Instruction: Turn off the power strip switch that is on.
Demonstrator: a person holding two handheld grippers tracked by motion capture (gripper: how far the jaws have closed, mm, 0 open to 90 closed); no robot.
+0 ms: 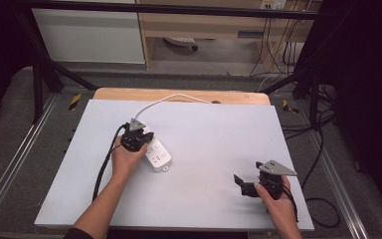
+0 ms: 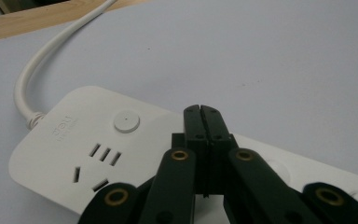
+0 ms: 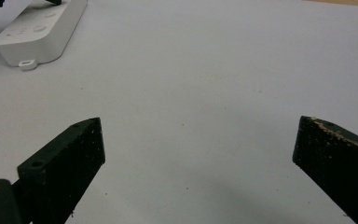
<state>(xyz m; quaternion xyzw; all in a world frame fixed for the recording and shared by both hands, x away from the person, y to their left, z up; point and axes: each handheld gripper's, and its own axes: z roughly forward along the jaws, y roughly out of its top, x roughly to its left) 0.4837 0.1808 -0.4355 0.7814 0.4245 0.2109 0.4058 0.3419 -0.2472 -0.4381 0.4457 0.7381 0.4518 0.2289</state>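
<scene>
Your left hand-held gripper (image 1: 138, 141) is black, with a grey three-cornered plate (image 1: 137, 124) on top and a thick black cable (image 1: 103, 167) trailing back beside your arm. Its links (image 2: 177, 182) carry round brass-coloured rivets. Your right hand-held gripper (image 1: 242, 183) is black too, with its own grey plate (image 1: 277, 168). Its flat black pads (image 3: 324, 149) are speckled with pale crumbs. A dark sleeve (image 1: 74, 233) shows at your left arm.

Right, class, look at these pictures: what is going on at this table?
A person works at a white table with a gripper in each hand. The left gripper, jaws shut and empty, is poised over a white power strip, its tips just past the round button; whether it touches the strip is unclear. The right gripper waits apart with jaws wide open, holding nothing.
</scene>
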